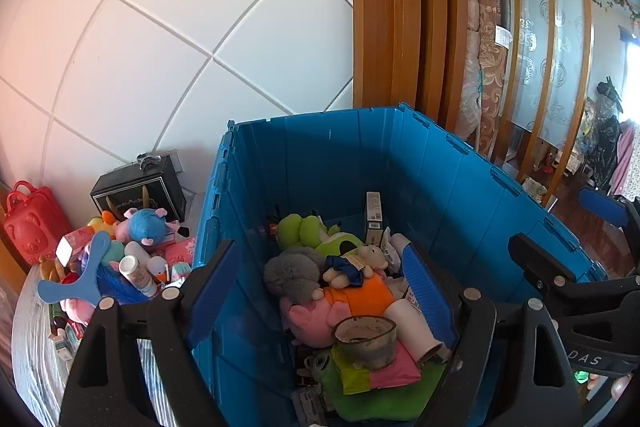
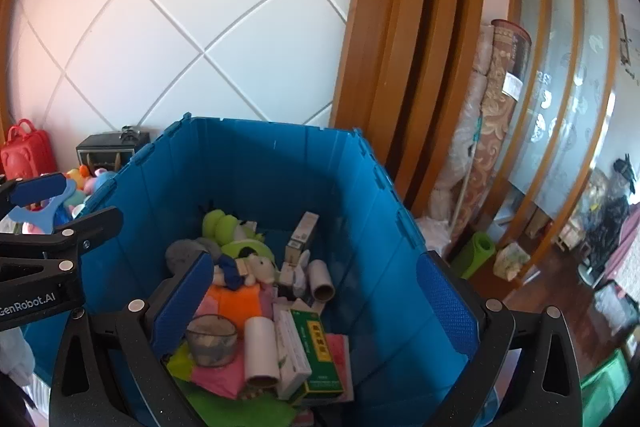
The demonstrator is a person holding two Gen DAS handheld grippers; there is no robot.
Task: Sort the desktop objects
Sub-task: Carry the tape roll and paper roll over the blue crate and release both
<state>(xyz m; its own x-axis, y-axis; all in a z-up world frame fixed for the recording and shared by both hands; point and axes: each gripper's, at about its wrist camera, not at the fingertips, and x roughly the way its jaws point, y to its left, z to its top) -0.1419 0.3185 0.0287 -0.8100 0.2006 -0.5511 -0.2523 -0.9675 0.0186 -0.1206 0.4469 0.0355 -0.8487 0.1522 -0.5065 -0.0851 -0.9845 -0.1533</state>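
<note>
Blue crate (image 2: 360, 227) holding plush toys, boxes, paper rolls, left hand-held gripper (image 1: 320, 291) above it, jaws apart and empty, right hand-held gripper (image 2: 316, 307) above it, spread wide, empty

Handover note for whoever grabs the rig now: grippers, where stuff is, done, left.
Left gripper: open, empty, over the blue crate.
Right gripper: open, empty, over the same crate.
In crate: green plush, small bear, orange plush, grey tin, white rolls, green box.
Left: the pile beside the crate, with blue plush, blue boomerang, white bottle. Red case and black box stand behind the pile.
</note>
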